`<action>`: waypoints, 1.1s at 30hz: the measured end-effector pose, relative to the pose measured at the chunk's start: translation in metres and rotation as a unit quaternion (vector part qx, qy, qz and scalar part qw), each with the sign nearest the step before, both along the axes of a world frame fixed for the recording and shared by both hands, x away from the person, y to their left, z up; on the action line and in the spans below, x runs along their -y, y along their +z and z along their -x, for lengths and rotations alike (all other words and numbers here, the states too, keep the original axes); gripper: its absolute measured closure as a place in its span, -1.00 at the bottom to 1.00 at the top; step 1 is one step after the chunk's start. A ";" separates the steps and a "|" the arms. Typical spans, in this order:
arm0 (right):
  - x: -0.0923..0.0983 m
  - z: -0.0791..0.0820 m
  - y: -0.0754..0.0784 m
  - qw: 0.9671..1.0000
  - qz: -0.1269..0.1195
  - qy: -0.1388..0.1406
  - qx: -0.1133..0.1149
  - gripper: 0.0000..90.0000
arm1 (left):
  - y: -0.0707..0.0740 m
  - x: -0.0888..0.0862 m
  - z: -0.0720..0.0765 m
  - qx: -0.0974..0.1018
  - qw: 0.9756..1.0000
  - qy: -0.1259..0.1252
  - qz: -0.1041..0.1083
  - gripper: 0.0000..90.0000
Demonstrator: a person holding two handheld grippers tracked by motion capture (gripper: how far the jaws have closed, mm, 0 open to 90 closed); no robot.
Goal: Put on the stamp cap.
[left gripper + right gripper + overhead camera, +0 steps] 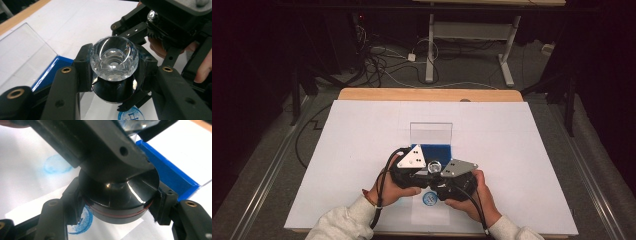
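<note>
In the high view, just below centre, the left gripper (pixel 424 167) is clenched on a clear faceted cap (pixel 114 58). Directly beneath it, on the same axis, sits the black round base (pixel 119 200), which the right gripper (pixel 439 180) clamps from the frame's right. Any twist or pull runs along that shared axis, above the blue stamp mark (pixel 430 198).

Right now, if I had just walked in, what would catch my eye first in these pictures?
Probably the clear faceted glass piece, sparkling between the jaws of the left tool near the table's front edge. Right under it sits a glossy black round base, clamped by the right tool. Behind both hands, a bright blue tray with a clear upright lid stands out on the white table.
</note>
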State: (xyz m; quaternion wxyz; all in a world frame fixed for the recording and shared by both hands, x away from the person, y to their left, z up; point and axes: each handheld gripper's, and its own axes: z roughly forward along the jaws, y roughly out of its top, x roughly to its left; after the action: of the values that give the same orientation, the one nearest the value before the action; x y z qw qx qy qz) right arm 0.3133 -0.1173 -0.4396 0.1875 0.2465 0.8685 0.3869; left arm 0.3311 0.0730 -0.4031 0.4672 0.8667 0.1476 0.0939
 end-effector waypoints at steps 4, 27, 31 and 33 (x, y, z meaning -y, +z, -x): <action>0.002 -0.001 -0.002 1.000 -0.009 0.010 -0.001 -0.15 | 0.000 -0.001 -0.001 -0.002 1.000 -0.002 0.011 0.21; 0.004 0.003 0.001 0.999 -0.025 0.018 0.030 -0.18 | 0.011 -0.009 0.002 0.007 1.000 0.003 0.026 0.21; 0.005 0.001 0.001 0.999 -0.024 0.018 0.027 -0.21 | 0.013 -0.010 0.002 0.011 1.000 0.005 0.026 0.21; 0.006 0.001 0.000 0.999 -0.023 0.014 0.030 -0.22 | 0.013 -0.011 0.002 0.012 1.000 0.006 0.027 0.21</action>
State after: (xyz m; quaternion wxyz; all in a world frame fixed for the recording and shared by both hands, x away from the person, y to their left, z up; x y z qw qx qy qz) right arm 0.3120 -0.1231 -0.4393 0.2021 0.2265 0.8570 0.4164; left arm 0.3292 0.0840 -0.3898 0.4915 0.8516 0.1497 0.1034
